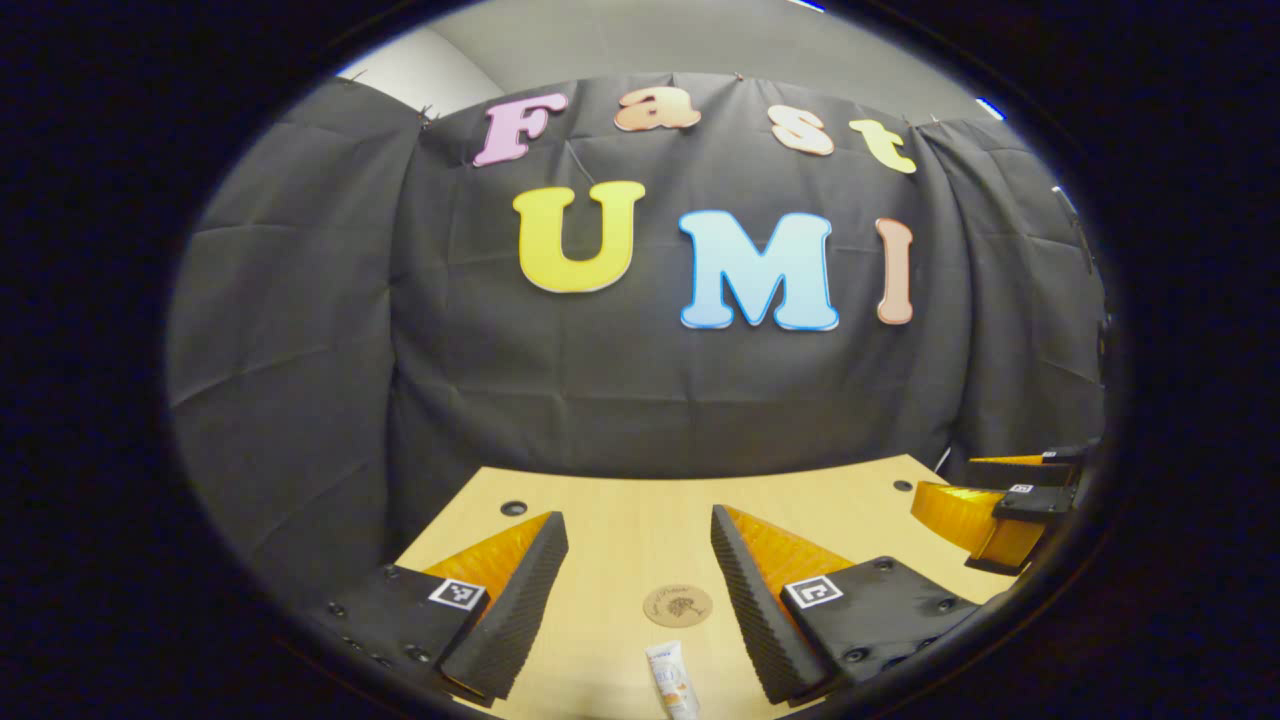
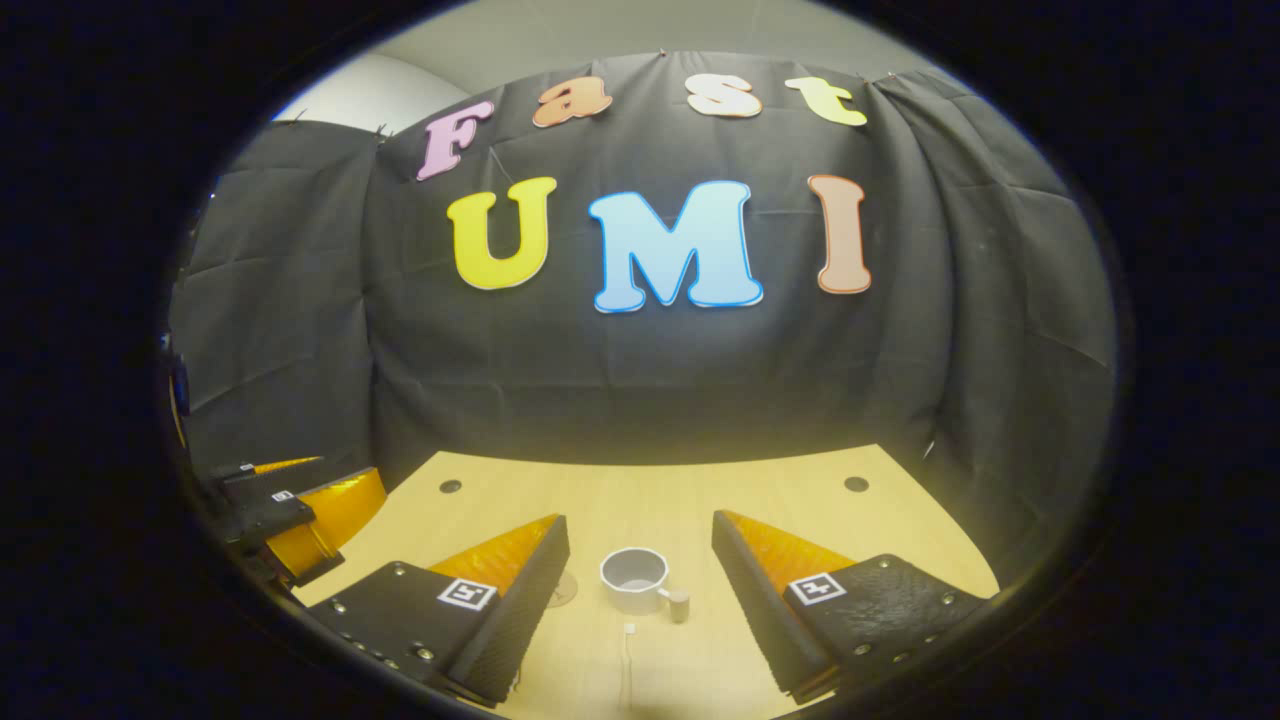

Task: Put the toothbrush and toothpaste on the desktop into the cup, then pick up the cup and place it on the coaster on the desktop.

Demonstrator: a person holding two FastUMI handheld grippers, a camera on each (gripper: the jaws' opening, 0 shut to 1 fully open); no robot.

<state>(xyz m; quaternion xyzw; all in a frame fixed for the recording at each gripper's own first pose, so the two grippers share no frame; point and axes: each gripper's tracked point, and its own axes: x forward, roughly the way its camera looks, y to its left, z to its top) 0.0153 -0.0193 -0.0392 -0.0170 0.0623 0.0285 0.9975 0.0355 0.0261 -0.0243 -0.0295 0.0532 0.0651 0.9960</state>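
In the left gripper view my left gripper [image 1: 638, 575] is open above the wooden desktop [image 1: 620, 530]. A round brown coaster [image 1: 677, 605] lies between its fingers, and a white toothpaste tube [image 1: 672, 680] lies just in front of it at the bottom edge. The right gripper [image 1: 990, 510] hangs at the far right. In the right gripper view my right gripper [image 2: 640, 570] is open, held above a white cup [image 2: 636, 578] with a handle. A white toothbrush [image 2: 627, 660] lies on the desktop below the cup. The left gripper [image 2: 290, 510] is at the far left.
The desktop [image 2: 780, 500] ends at the black cloth wall behind. Dark round holes [image 1: 513, 508] [image 2: 856, 484] sit near its far corners. A sliver of the coaster [image 2: 562, 588] peeks out beside my right gripper's left finger.
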